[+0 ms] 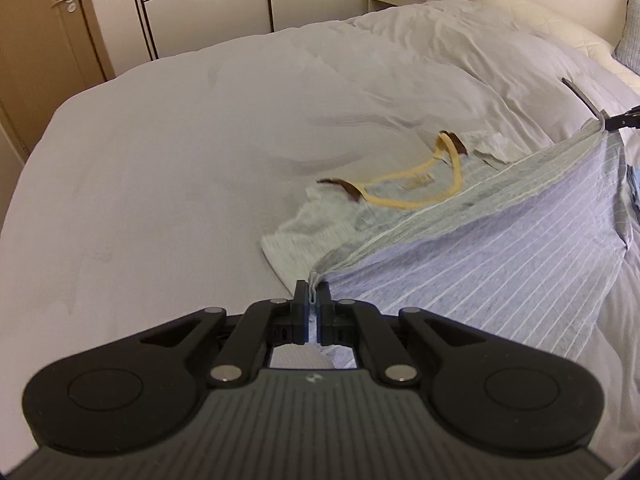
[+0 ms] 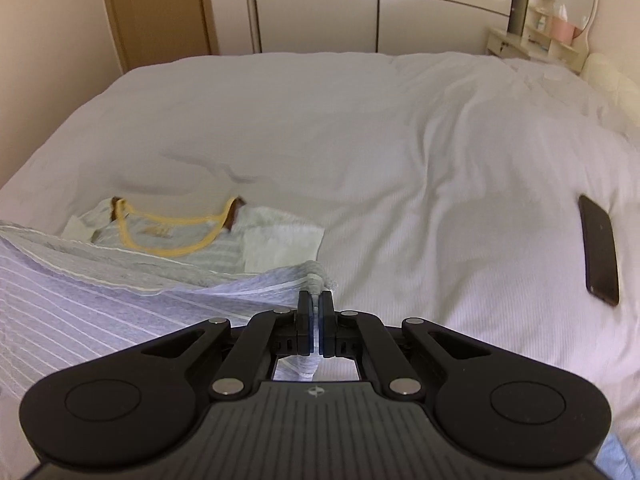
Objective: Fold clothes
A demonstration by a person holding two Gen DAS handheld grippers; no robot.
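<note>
A grey-blue striped T-shirt (image 1: 480, 248) with a yellow neckline (image 1: 420, 188) lies on the bed, its hem lifted and stretched between both grippers. My left gripper (image 1: 313, 292) is shut on one hem corner. My right gripper (image 2: 315, 300) is shut on the other hem corner, and its tip shows at the right edge of the left wrist view (image 1: 620, 120). The shirt (image 2: 80, 304) fills the lower left of the right wrist view, with the collar (image 2: 176, 232) lying flat beyond the raised hem.
The bed's white duvet (image 2: 400, 152) is wrinkled toward the right. A dark phone (image 2: 599, 248) lies on it right of the right gripper. Wardrobe doors (image 2: 360, 8), a wooden door (image 2: 160, 8) and a dressing table (image 2: 532, 40) stand beyond the bed.
</note>
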